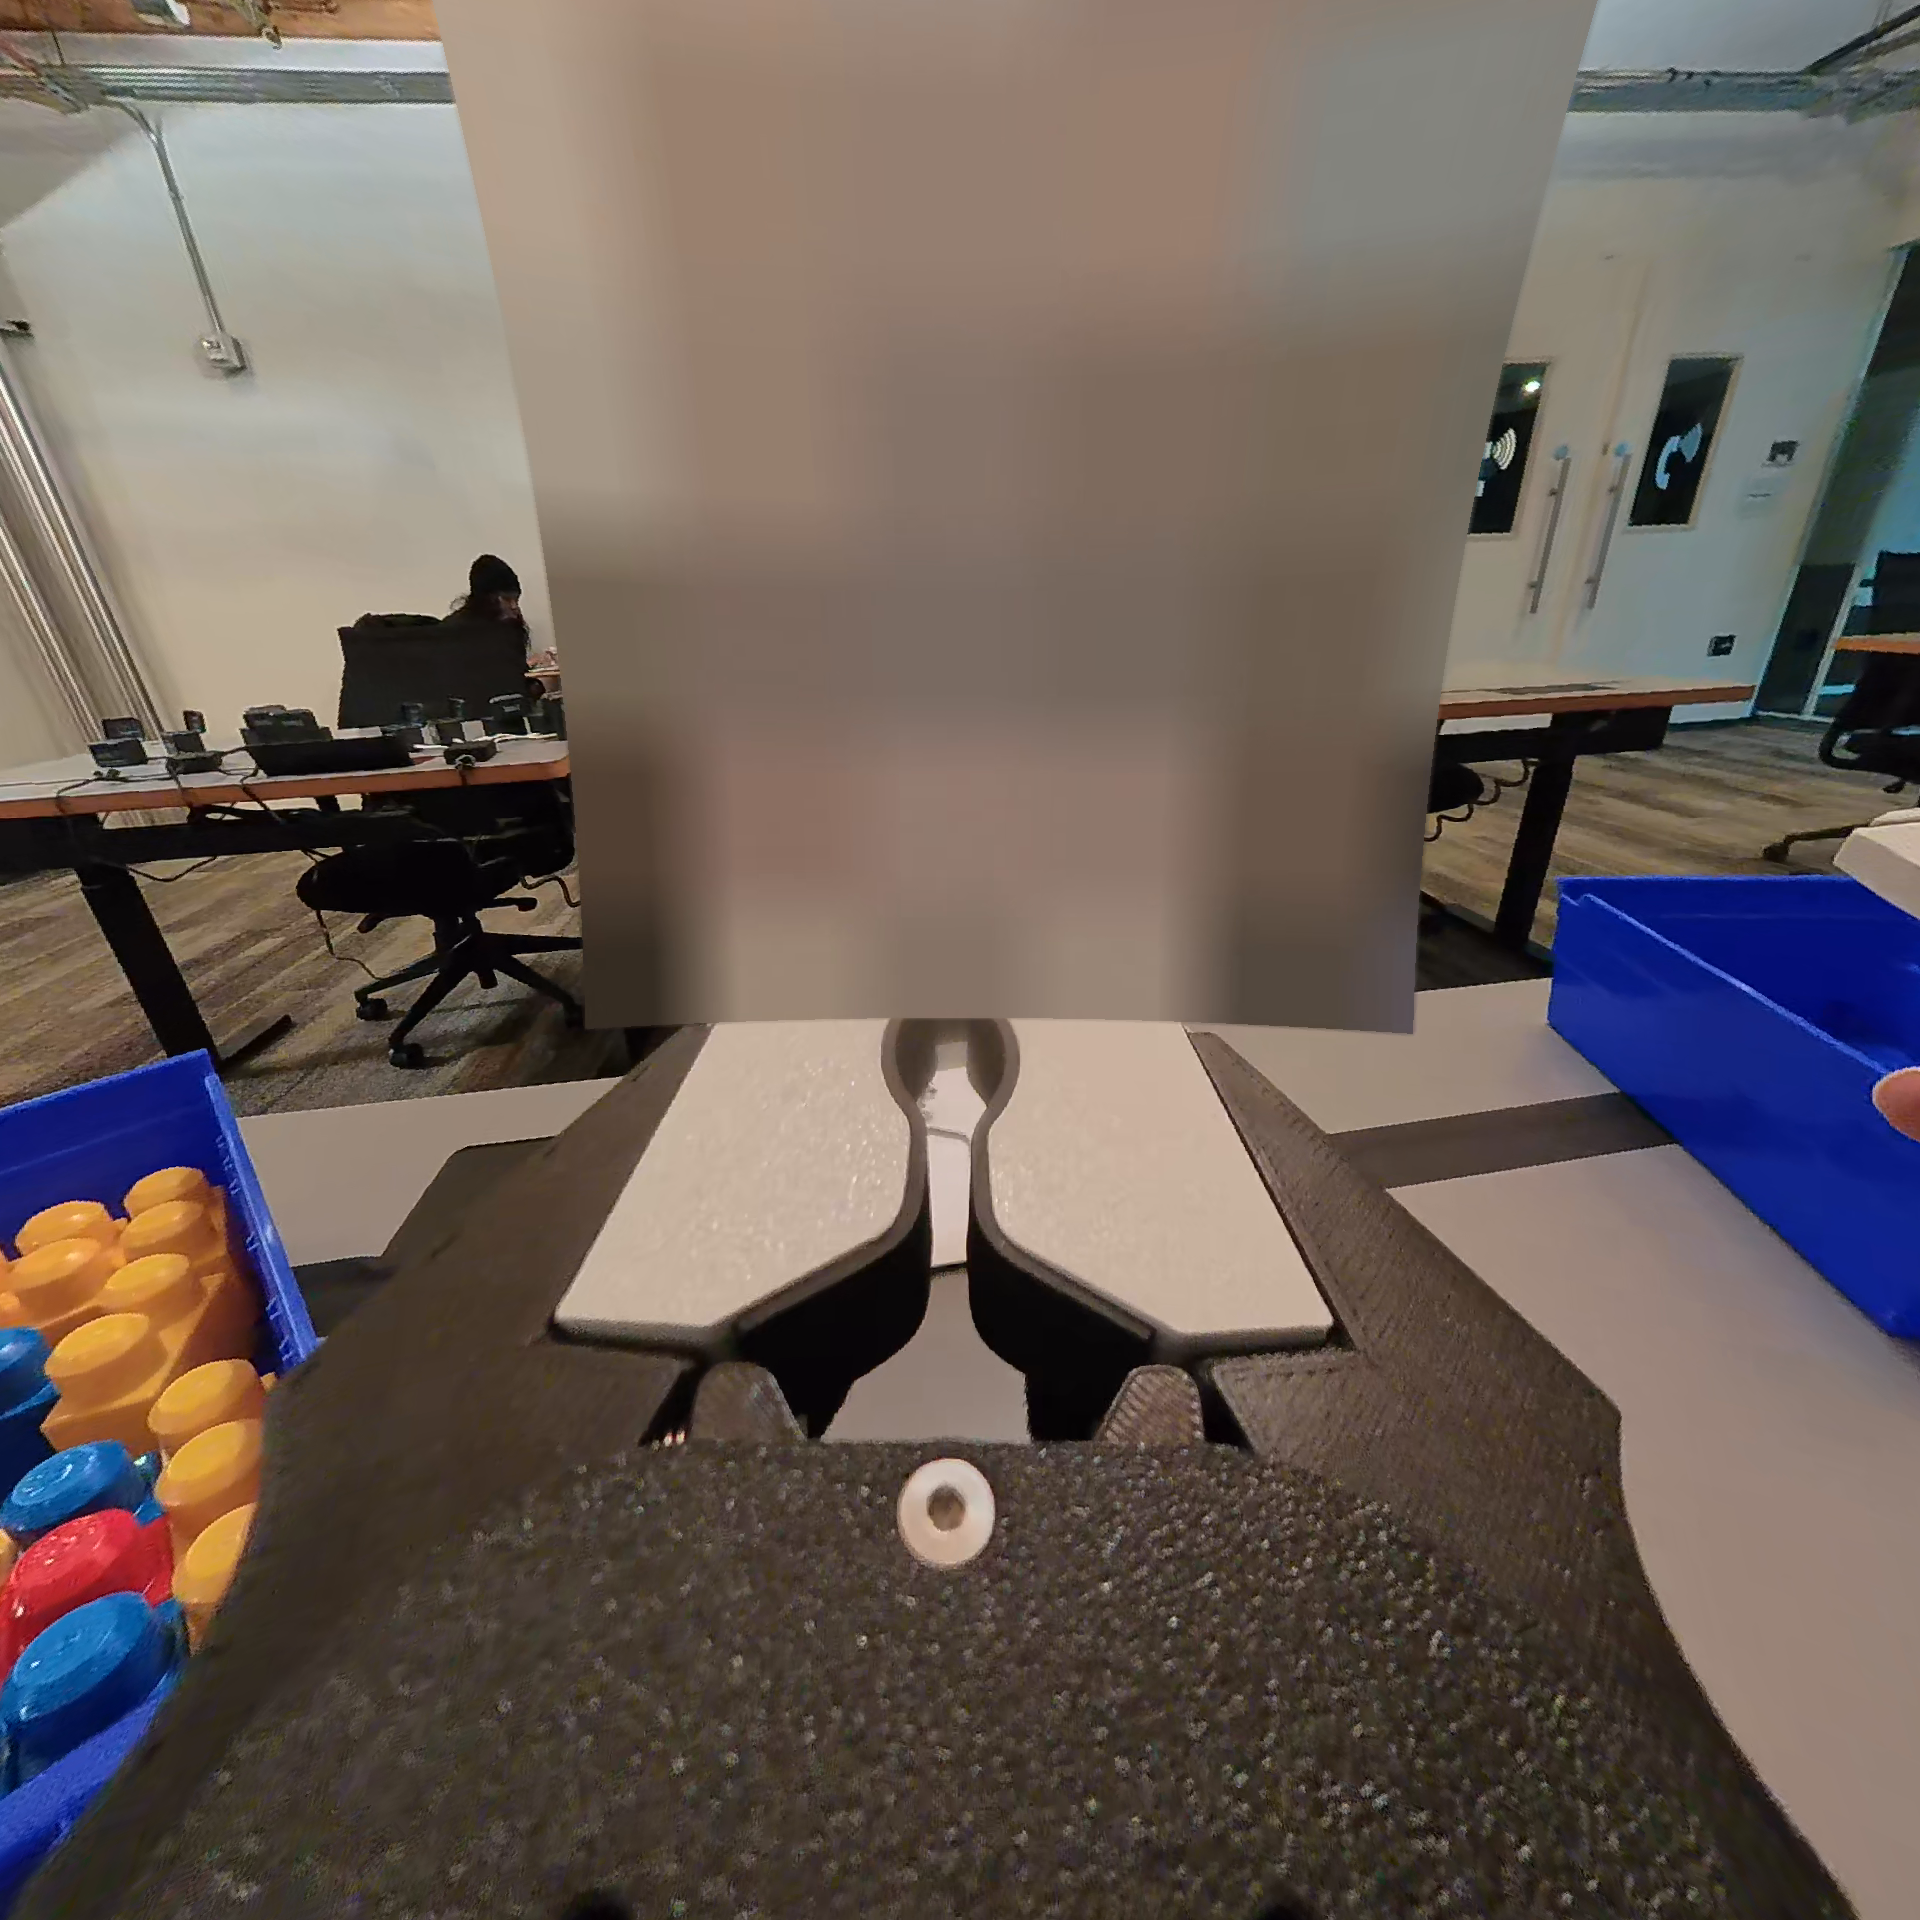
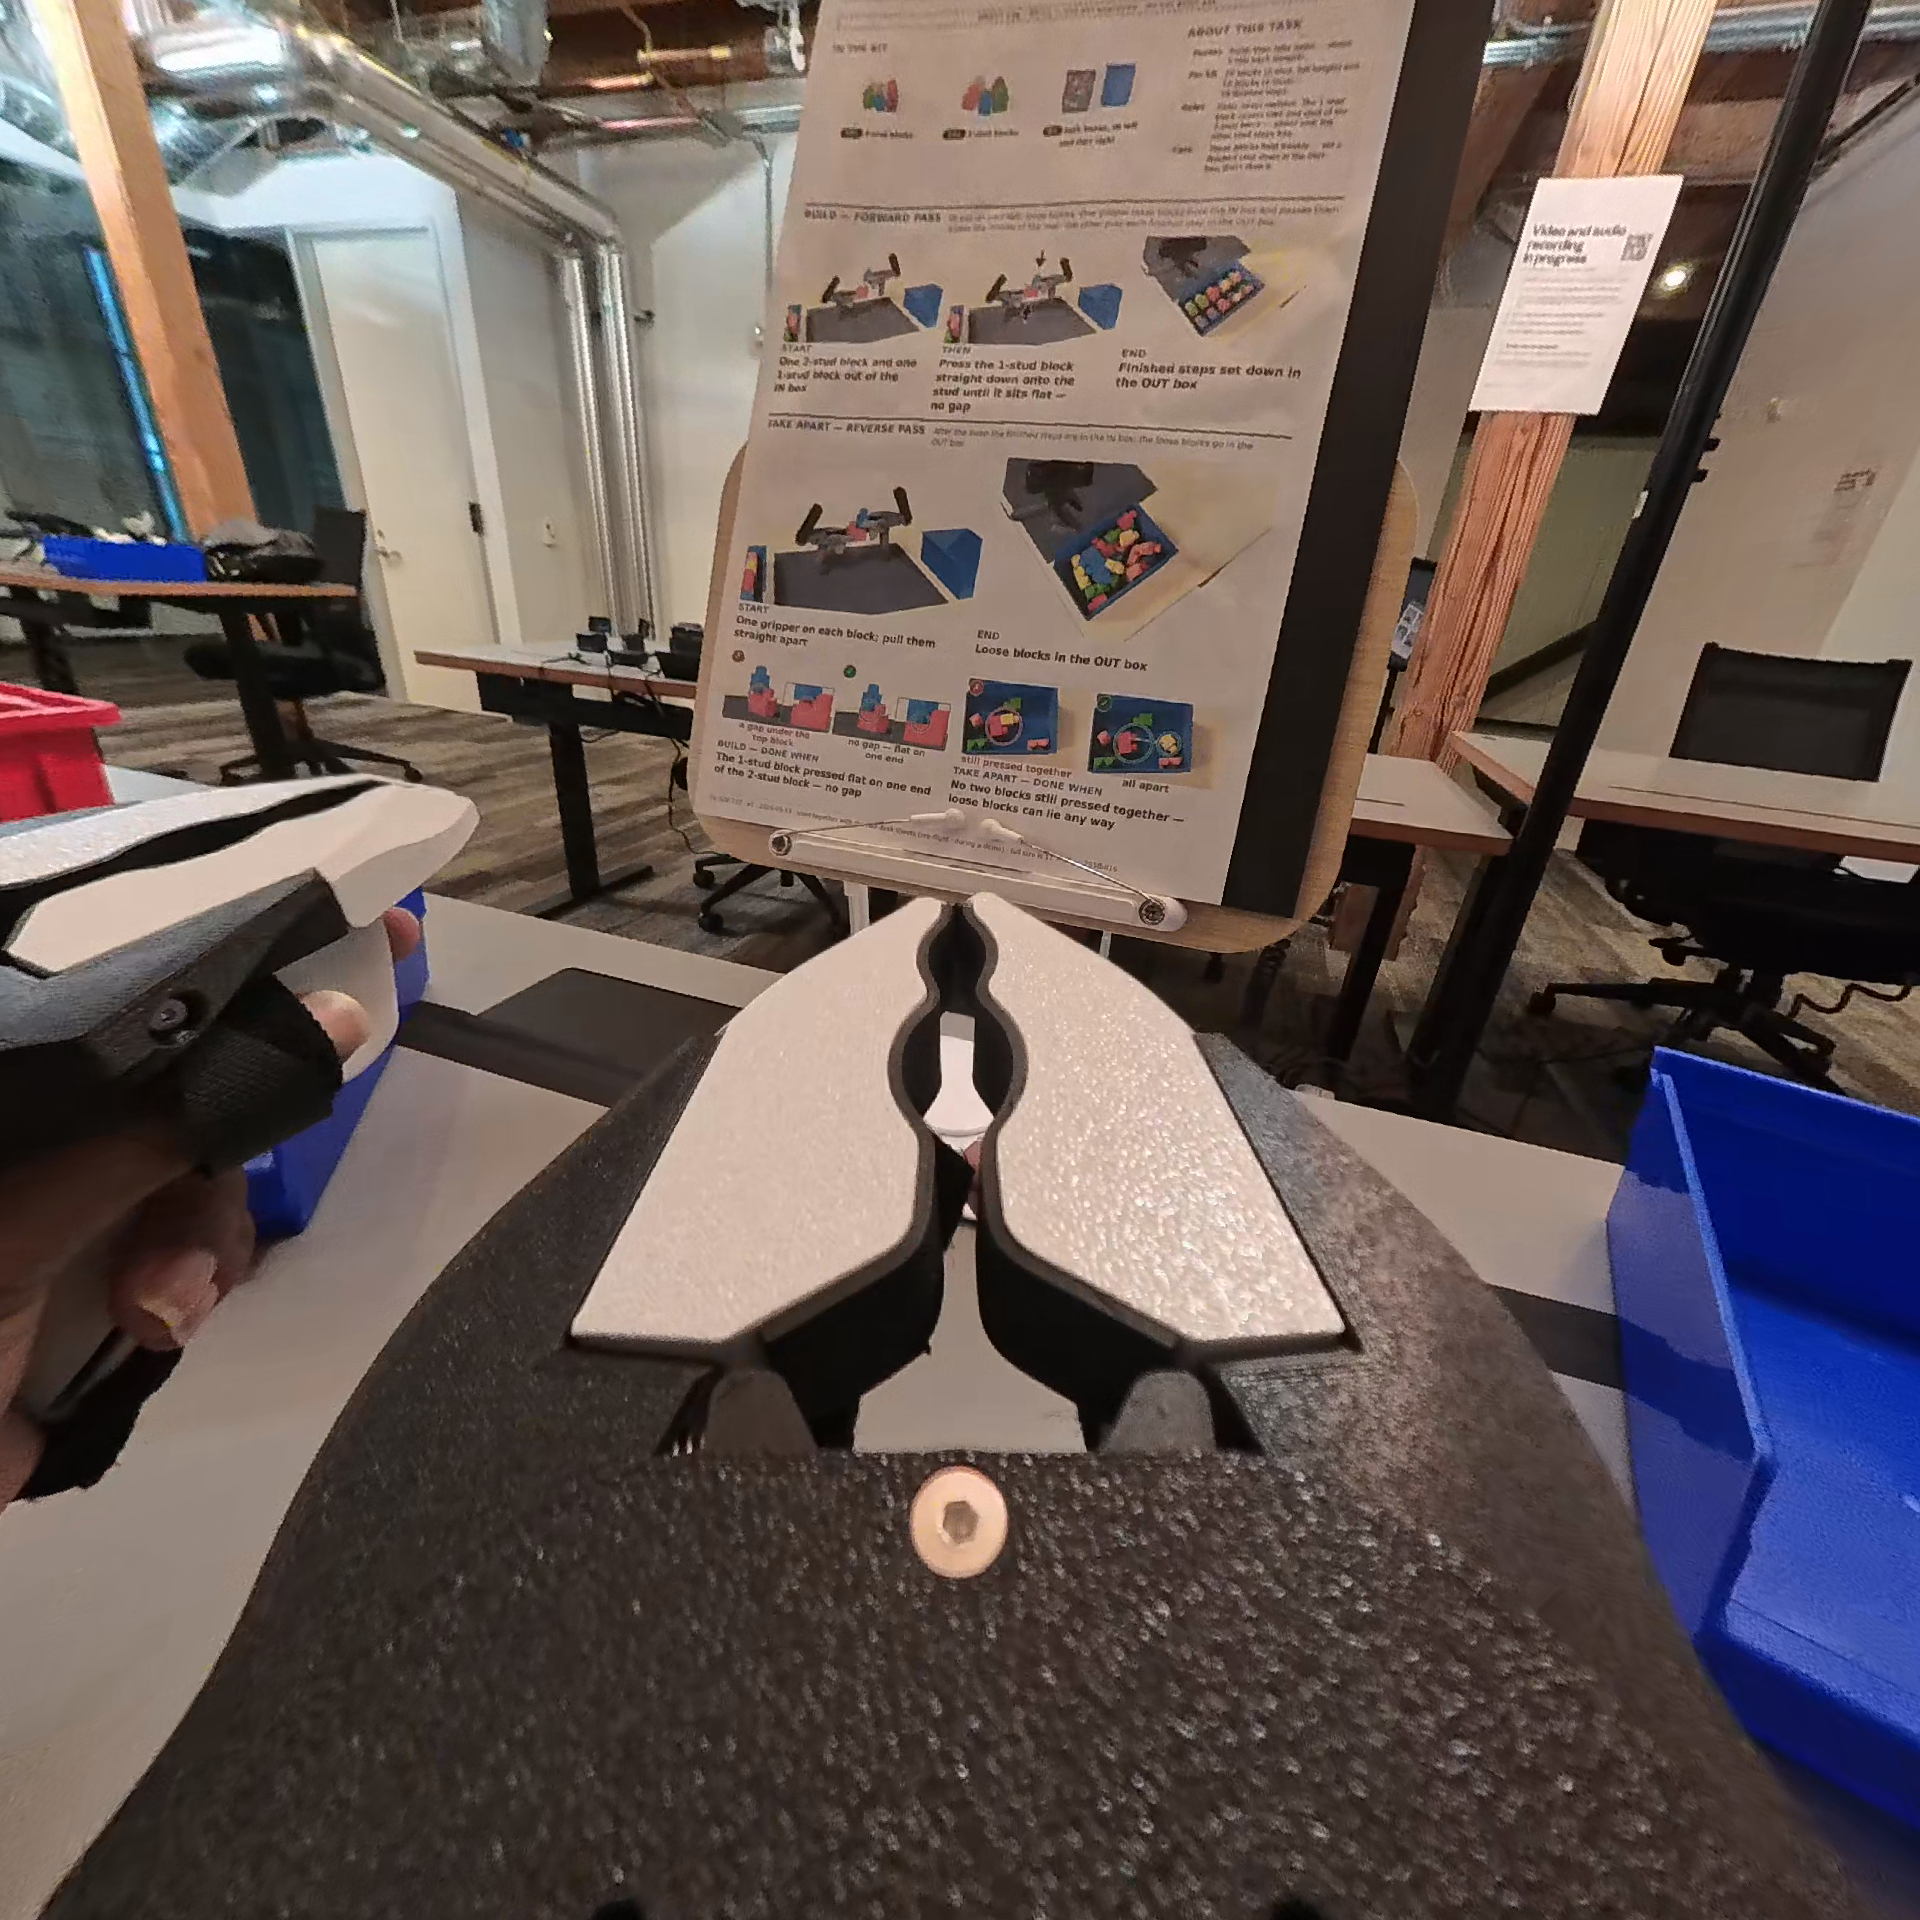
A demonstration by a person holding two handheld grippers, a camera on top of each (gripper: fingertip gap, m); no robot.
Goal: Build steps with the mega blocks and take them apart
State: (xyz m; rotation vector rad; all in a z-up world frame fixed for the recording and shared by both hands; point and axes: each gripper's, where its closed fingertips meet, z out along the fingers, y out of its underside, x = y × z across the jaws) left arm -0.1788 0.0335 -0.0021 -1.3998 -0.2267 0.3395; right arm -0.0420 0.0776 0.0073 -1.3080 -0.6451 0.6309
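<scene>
A blue bin (image 1: pixel 104 1112) at the left in the left wrist view holds several orange, blue and red mega blocks (image 1: pixel 114 1382). My left gripper (image 1: pixel 945 1049) is above the grey table, its jaws shut with nothing between them. My right gripper (image 2: pixel 958 920) is also shut and empty above the table. In the right wrist view the left gripper (image 2: pixel 208 862) shows at the left, held by a hand (image 2: pixel 114 1247). A second blue bin (image 2: pixel 1787 1351) stands at the right; the part I see holds no blocks. It also shows in the left wrist view (image 1: pixel 1714 1039).
A dark mat (image 2: pixel 582 1018) lies on the grey table between the bins. An instruction sheet on a stand (image 2: pixel 1039 468) is beyond the table's far edge. A red bin (image 2: pixel 47 738) sits far left. Desks and office chairs are behind. Across from one pair of fingers to the other is roughly 15 cm.
</scene>
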